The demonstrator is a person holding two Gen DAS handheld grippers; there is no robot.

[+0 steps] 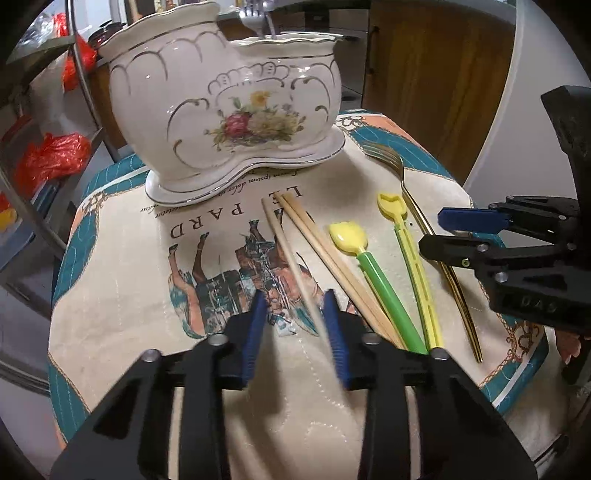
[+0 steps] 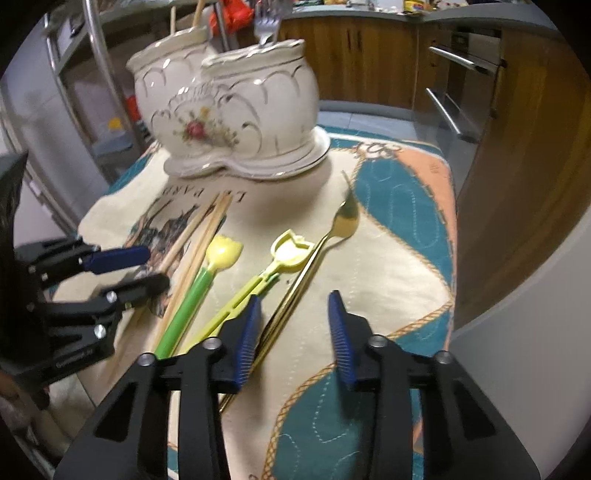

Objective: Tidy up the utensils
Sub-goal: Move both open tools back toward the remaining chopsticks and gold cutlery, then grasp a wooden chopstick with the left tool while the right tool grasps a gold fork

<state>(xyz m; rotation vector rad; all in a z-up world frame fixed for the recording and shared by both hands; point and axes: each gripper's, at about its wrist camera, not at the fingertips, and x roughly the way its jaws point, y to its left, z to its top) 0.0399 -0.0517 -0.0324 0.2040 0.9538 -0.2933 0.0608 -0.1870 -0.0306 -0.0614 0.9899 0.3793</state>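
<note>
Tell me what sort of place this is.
Most likely a home kitchen. Wooden cabinets run under a countertop behind the table, drawers with metal bar handles stand on the right, and a ceramic utensil holder sits on the cloth-covered table among loose cutlery.

Left gripper (image 1: pixel 297 325) stands with blue pads apart over the printed cloth (image 1: pixel 129 295); one blurred chopstick (image 1: pixel 291 258) runs between them. Beside it lie paired chopsticks (image 1: pixel 325 251), a green-handled yellow spoon (image 1: pixel 369 266), a yellow utensil (image 1: pixel 410 258) and a gold fork (image 1: pixel 439 258). The floral ceramic holder (image 1: pixel 229 107) stands beyond, and the right gripper (image 1: pixel 454 232) enters at right with its fingers apart.
</note>
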